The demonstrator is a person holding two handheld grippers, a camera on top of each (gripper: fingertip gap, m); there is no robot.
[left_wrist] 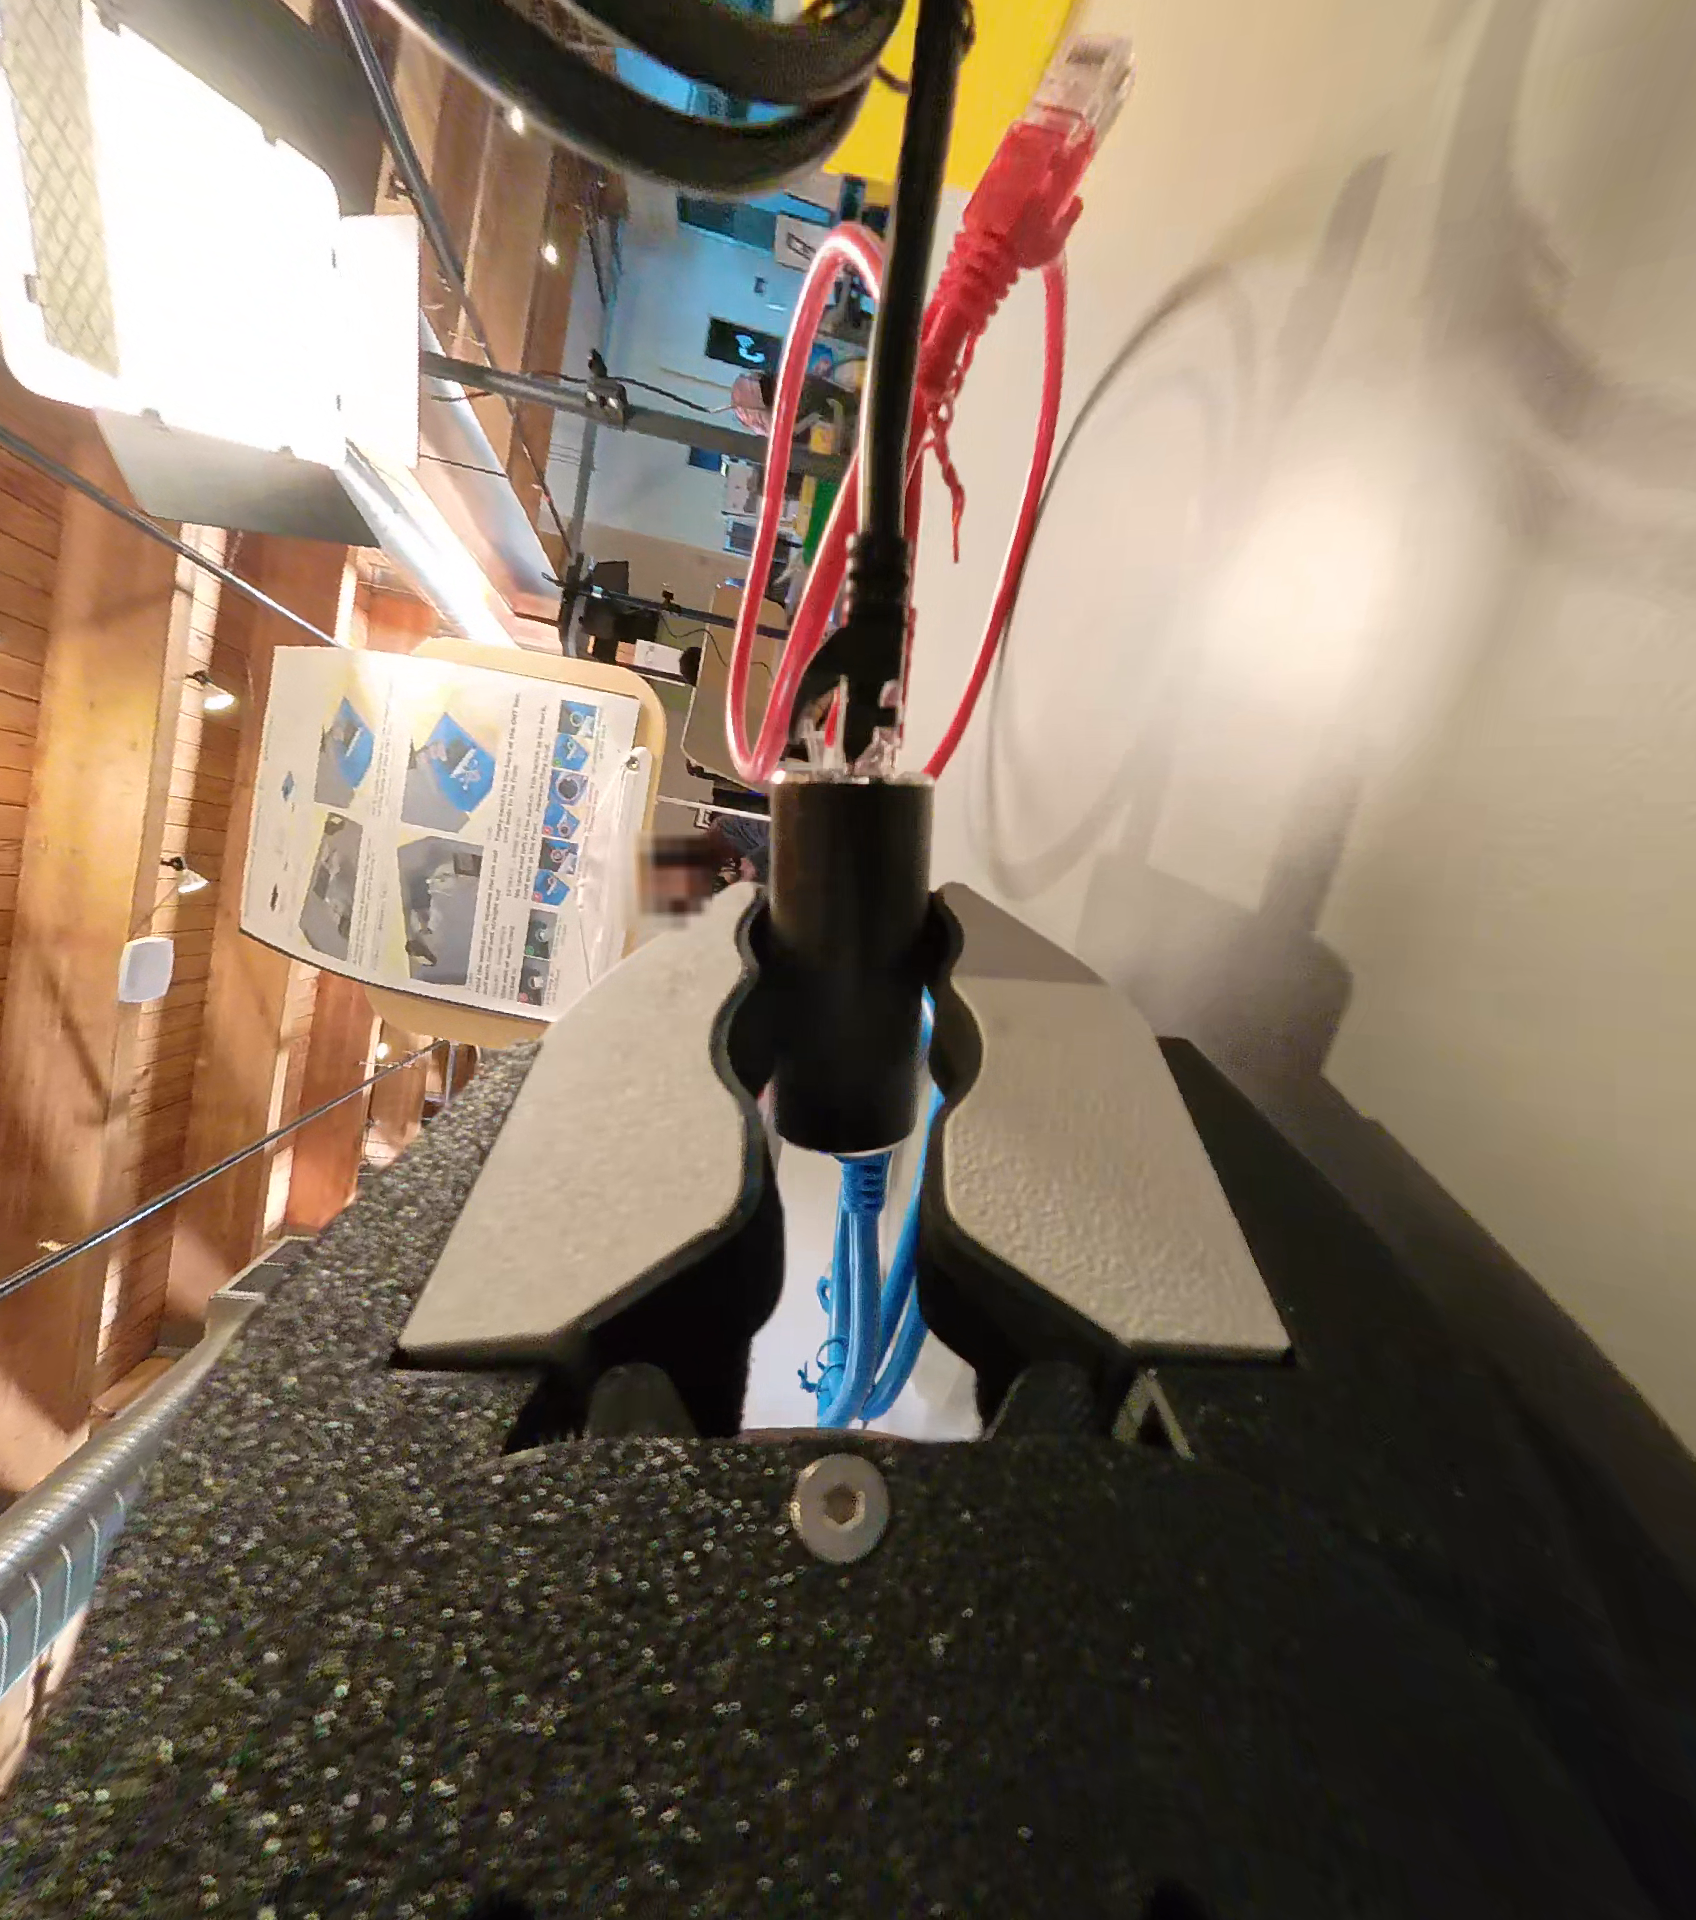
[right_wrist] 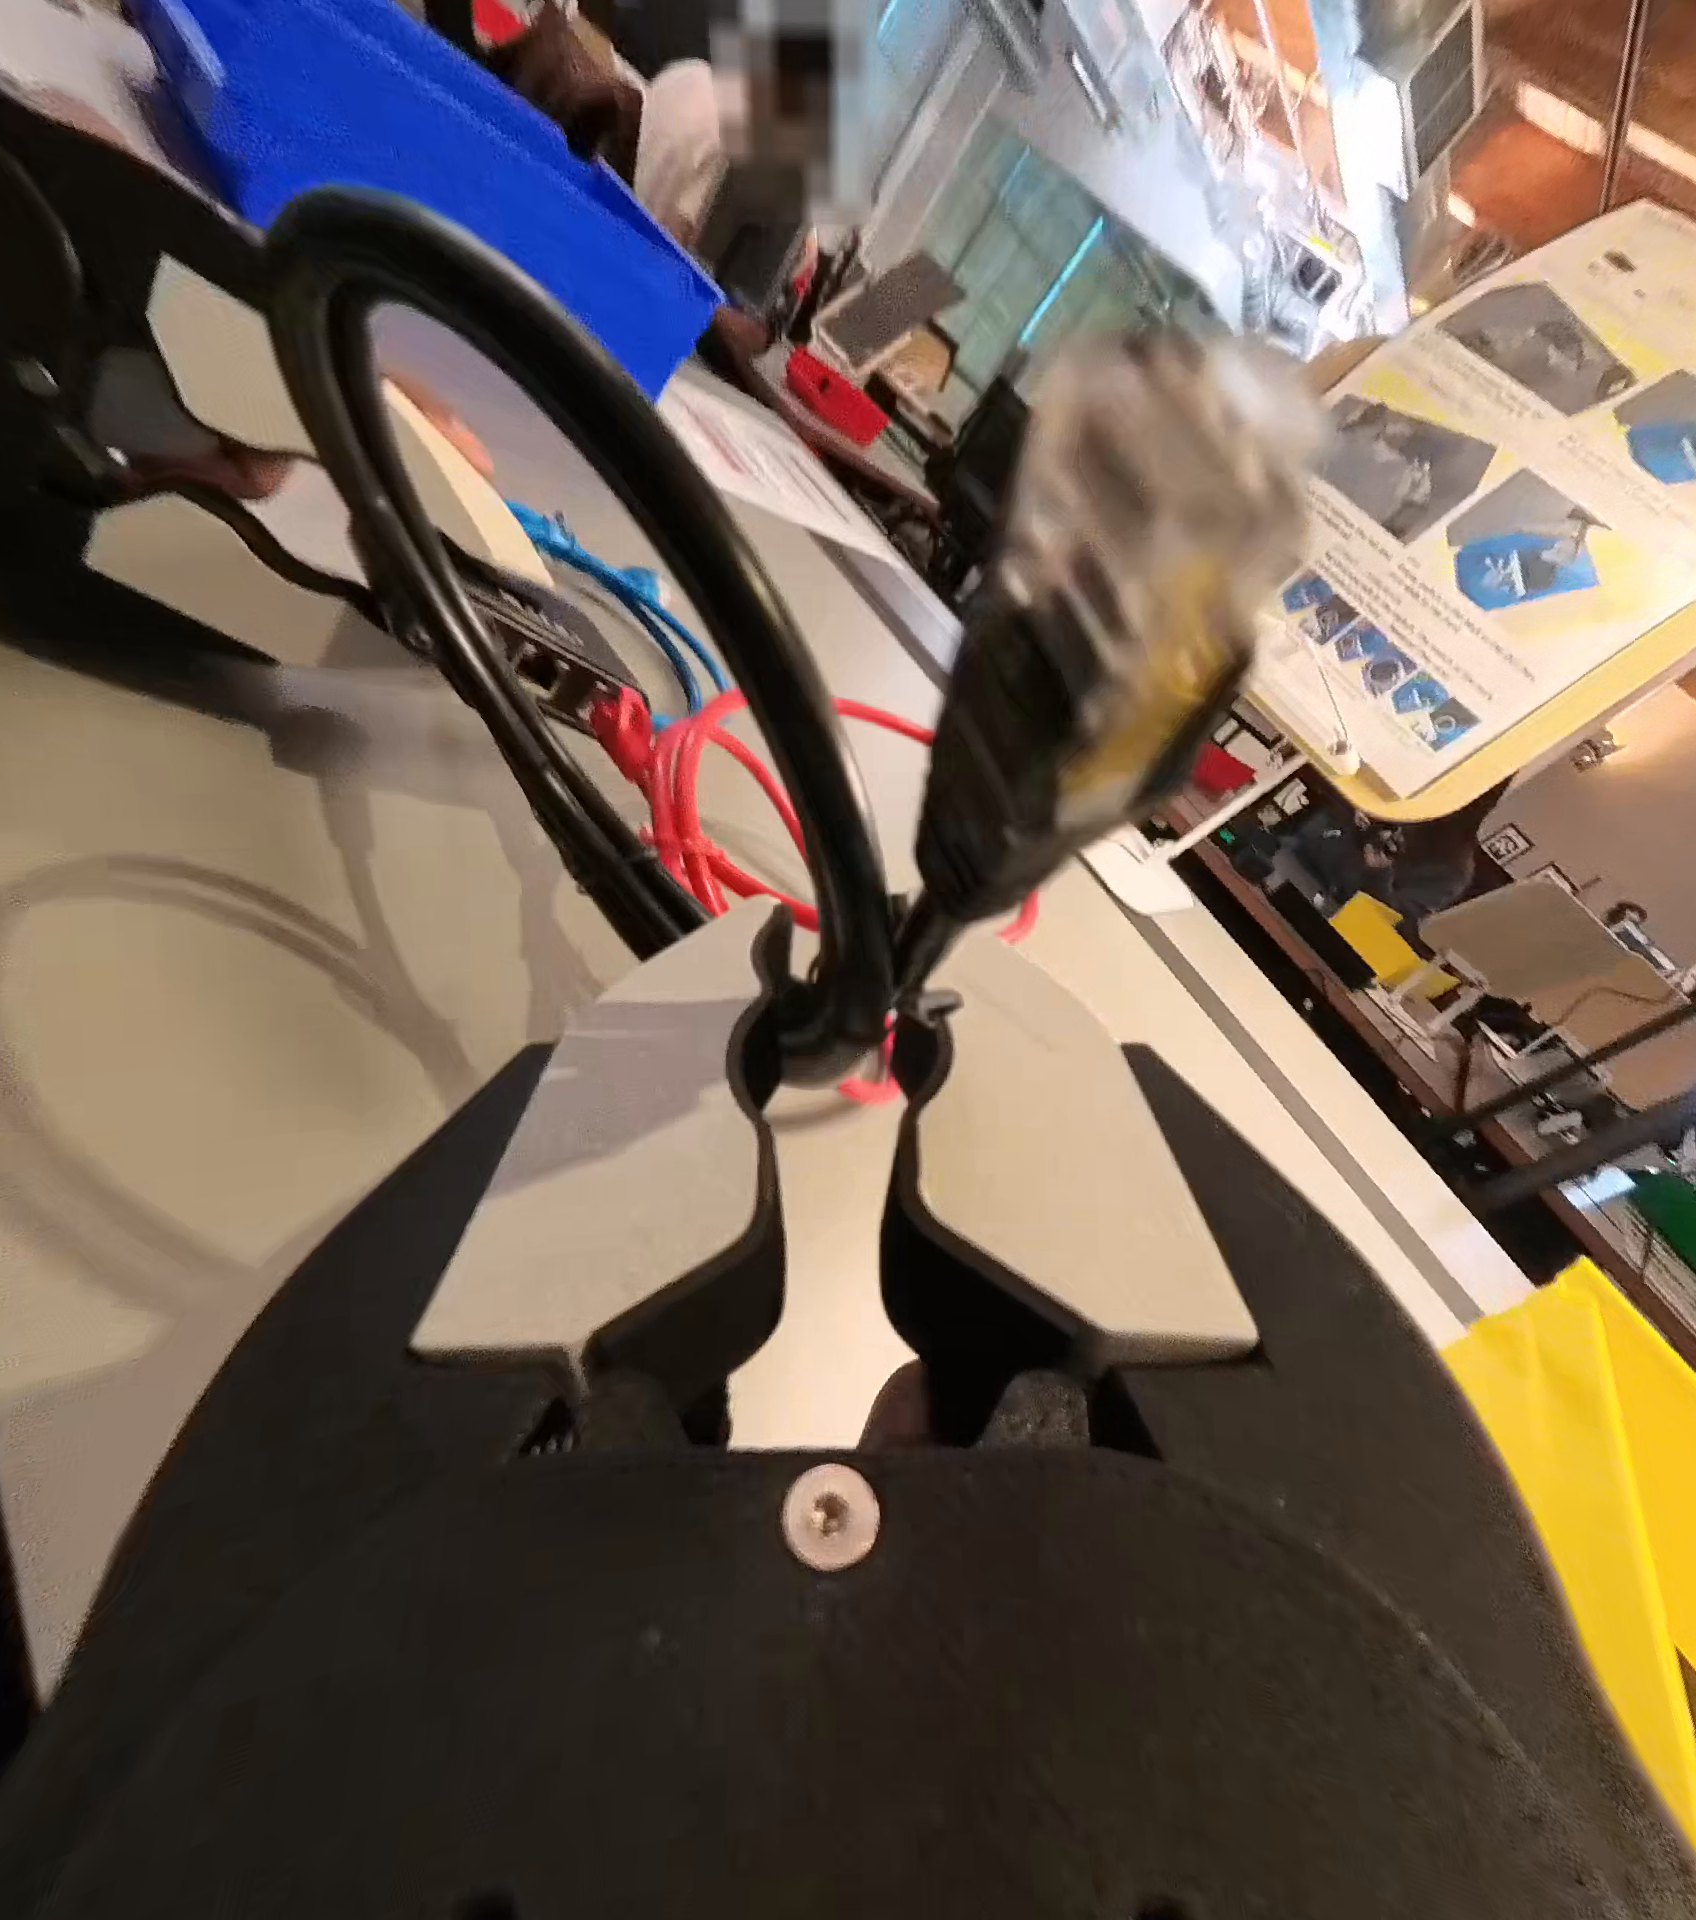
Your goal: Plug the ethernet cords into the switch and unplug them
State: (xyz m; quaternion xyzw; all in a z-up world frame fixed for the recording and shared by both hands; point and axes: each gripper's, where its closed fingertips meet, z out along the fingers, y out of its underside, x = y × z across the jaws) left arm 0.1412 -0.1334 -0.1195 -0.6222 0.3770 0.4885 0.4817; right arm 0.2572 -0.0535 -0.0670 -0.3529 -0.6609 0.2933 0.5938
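Left gripper [left_wrist: 849, 997] has its two fingers closed onto the black switch [left_wrist: 849, 935], clamping the narrow body at the notches near the fingertips. Seen end-on in the left wrist view, the switch's long axis runs straight away from the camera, in line with the fingers. At its far end a black ethernet cord [left_wrist: 911, 312] is plugged in, its boot and cable leading on up the frame. A red ethernet cord [left_wrist: 989, 312] loops beside it, one clear-tipped plug [left_wrist: 1083, 88] hanging free and pointing up the frame. A blue ethernet cord [left_wrist: 870, 1278] trails from the near end, down between the fingers. This view is rolled sideways, so the white table [left_wrist: 1446, 623] fills the right edge like a wall.

Right gripper [right_wrist: 844, 1023] is nearly closed, pinching the black cord [right_wrist: 678, 520] at its fingertips just behind the free plug [right_wrist: 1114, 603]. That plug is blurred; it sticks up and to the right, away from the switch [right_wrist: 537, 634], which shows farther off at left in the other gripper [right_wrist: 44, 416], low over the table [right_wrist: 148, 883]. The cord arcs in a wide loop back toward the switch, where red [right_wrist: 709, 790] and blue [right_wrist: 636, 603] cords bunch.
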